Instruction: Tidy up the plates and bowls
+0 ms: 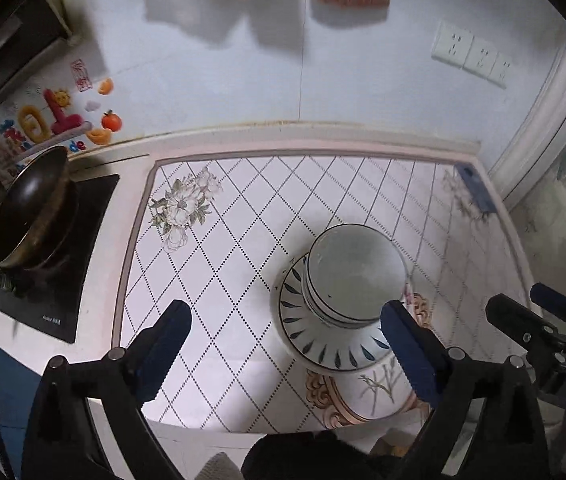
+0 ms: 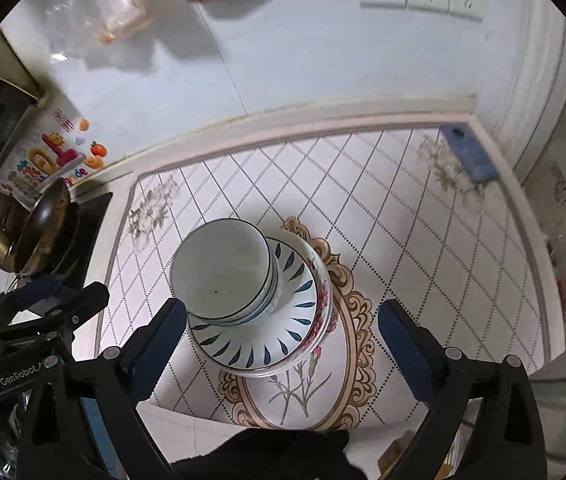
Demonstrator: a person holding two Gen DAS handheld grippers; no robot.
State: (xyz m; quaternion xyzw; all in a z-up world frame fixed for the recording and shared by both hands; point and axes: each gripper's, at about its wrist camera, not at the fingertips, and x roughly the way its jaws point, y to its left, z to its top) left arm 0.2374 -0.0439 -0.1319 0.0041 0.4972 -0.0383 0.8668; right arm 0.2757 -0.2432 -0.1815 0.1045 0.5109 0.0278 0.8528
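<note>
**Bowls sit on plates, both grippers let go**

Left wrist view: The left gripper [image 1: 285,344] is spread wide w/ nothing in it. The stack is the landmark here. White bowls [image 1: 357,272] sit nested on top of a leaf plate [image 1: 315,340], all on the counter mat [image 1: 243,240]. The stack is in front of the gripper, a bit to its right side; the right finger covers some of the plate rim. The right gripper [image 1: 523,312] pokes in past the stack, too little shown to tell open or not. Left of the stack there's lots of bare mat. Far left is a dark pan [image 1: 31,212] on the stove.

Right wrist view: The right gripper [image 2: 281,334] is also wide apart, holding nothing. Under the leaf plate is a pink flower plate [image 2: 325,304]. So the stacking looks done, I think; no loose dishes show. Maybe only pulling back is left. The stack is near the front edge of the counter, so don't bump it that way. A blue phone [image 2: 469,154] lies far behind the stack, near the wall corner. Room is open behind & right of the stack.
</note>
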